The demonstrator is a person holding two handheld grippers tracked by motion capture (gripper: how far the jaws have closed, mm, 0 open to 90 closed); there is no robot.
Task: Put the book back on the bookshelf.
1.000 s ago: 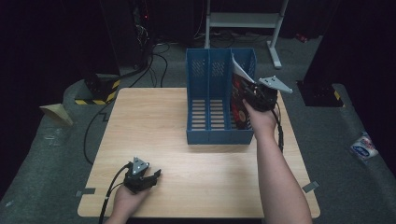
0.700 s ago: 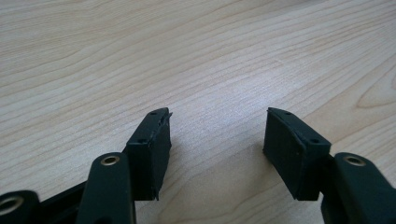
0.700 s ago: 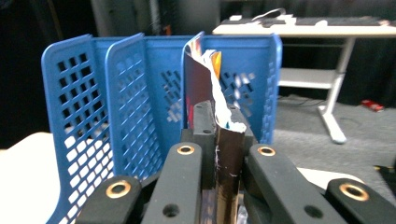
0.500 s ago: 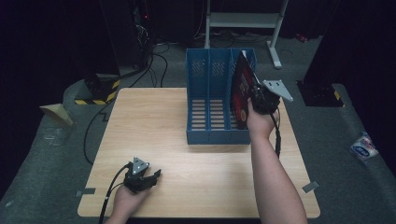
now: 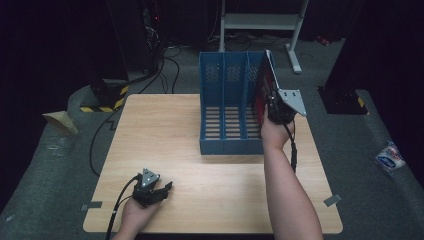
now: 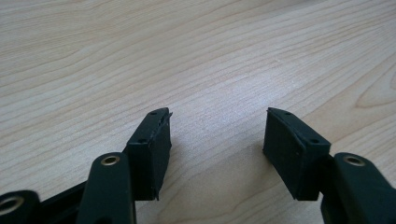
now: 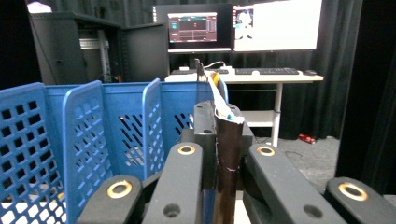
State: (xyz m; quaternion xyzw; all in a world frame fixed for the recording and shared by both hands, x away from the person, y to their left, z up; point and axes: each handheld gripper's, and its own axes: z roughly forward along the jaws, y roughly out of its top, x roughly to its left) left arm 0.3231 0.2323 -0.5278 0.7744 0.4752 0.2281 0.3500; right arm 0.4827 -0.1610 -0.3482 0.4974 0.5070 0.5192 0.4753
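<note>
My right gripper (image 5: 274, 107) pinches the thin, floppy magazine (image 5: 261, 90) low on its edge by the rack (image 5: 225, 145), centre frame; left gripper (image 5: 159, 190) rests wide.

A blue three-slot file rack (image 5: 225, 107) stands upright at the table's far side. A thin red-and-black magazine (image 5: 263, 92) stands on edge at its rightmost slot, pinched by the right gripper (image 5: 280, 107).

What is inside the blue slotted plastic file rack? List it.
The blue slotted plastic file rack has two bare left compartments; the right gripper holds a thin red-and-black booklet upright at the rightmost one, hiding its floor.
</note>
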